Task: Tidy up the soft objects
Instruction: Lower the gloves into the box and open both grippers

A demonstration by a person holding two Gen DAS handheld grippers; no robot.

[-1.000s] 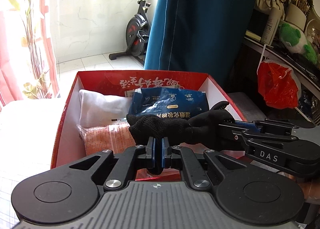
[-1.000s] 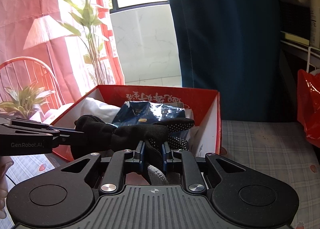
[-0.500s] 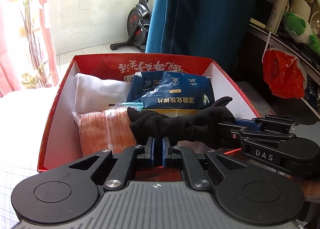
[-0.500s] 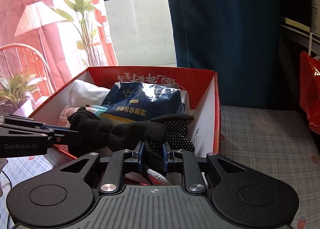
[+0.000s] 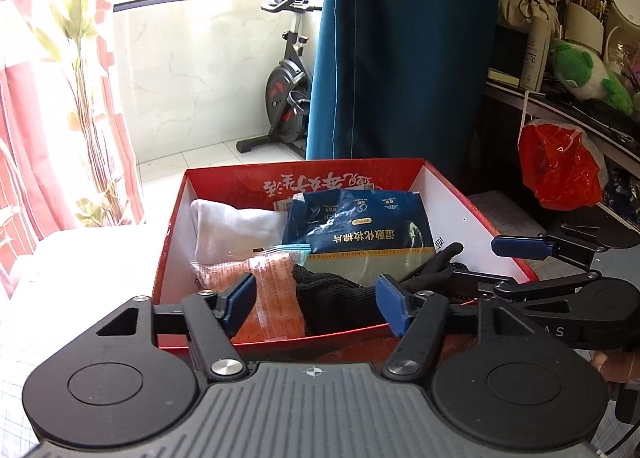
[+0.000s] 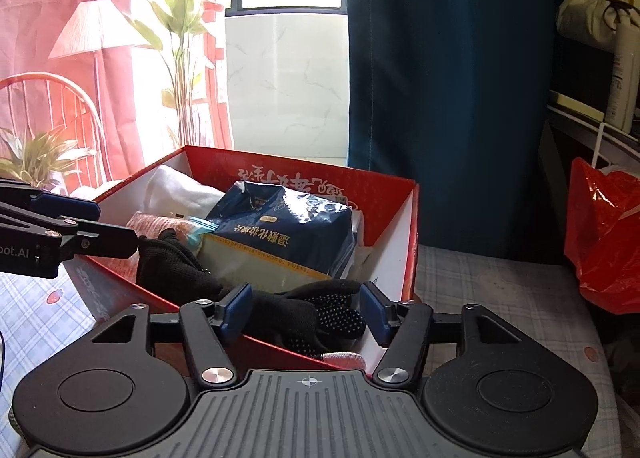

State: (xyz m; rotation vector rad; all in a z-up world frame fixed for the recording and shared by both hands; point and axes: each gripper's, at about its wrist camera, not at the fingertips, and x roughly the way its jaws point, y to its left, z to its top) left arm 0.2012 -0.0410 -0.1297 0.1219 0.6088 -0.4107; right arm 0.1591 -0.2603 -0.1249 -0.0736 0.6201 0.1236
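A black knit glove (image 5: 336,298) lies along the near side of the red cardboard box (image 5: 460,198), resting on the packets inside. My left gripper (image 5: 316,306) has its jaws opening, and the glove's cuff sits loose between the blue pads. The jaws of my right gripper (image 6: 306,312) are opening too, and the glove's dotted palm (image 6: 332,314) lies between the pads, unpressed. In the box (image 6: 396,242) are a blue pack (image 5: 360,226), a white cloth (image 5: 232,230) and an orange-pink packet (image 5: 272,290). Each view also shows the other gripper, the right one (image 5: 500,266) and the left one (image 6: 100,222).
A red plastic bag (image 5: 560,166) hangs from a shelf at the right, with a green plush toy (image 5: 584,70) above it. A blue curtain (image 5: 400,58) and an exercise bike (image 5: 288,86) stand behind the box. A checked cloth (image 6: 500,290) covers the surface to the right.
Both grippers were shut on the black glove, holding it stretched over the box. Both have now opened and the glove has dropped onto the packets at the box's near side.
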